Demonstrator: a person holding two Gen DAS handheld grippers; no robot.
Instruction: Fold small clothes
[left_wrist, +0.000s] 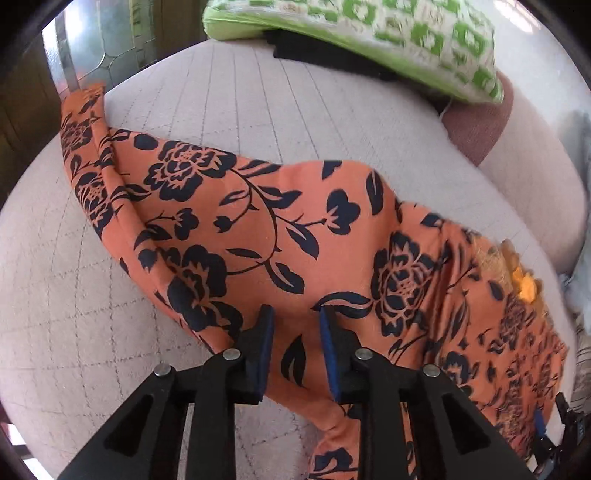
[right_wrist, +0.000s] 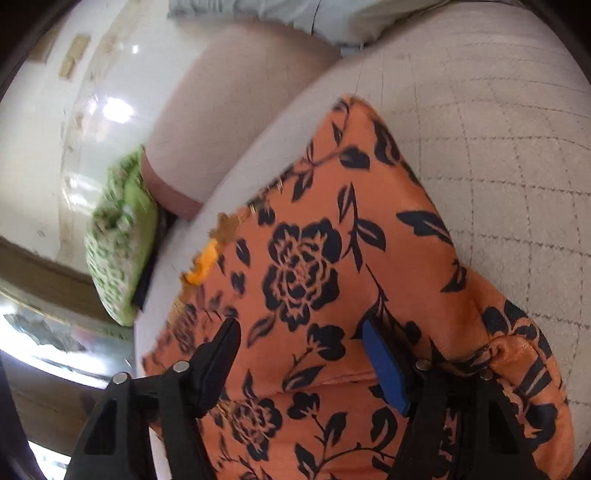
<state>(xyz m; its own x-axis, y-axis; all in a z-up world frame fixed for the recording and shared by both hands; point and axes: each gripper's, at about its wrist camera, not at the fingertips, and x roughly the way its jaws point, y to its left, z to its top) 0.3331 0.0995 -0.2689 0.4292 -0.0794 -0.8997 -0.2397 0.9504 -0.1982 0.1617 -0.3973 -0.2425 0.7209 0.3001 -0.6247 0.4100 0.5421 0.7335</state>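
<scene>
Home living room: quilted sofa (left_wrist: 258, 103), green cushion (left_wrist: 388, 37).

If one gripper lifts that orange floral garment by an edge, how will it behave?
The orange floral garment looks thin and soft, already lying in folds and wrinkles, so it would probably droop and unfold rather than hold shape. It likely weighs little. Pushed across the quilted cushion, it would probably bunch up rather than slide as one piece.

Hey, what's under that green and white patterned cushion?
A dark, flat thing shows from beneath the green patterned cushion, lying on the quilted beige seat. Most of it is covered, so what it is can't be told.
</scene>
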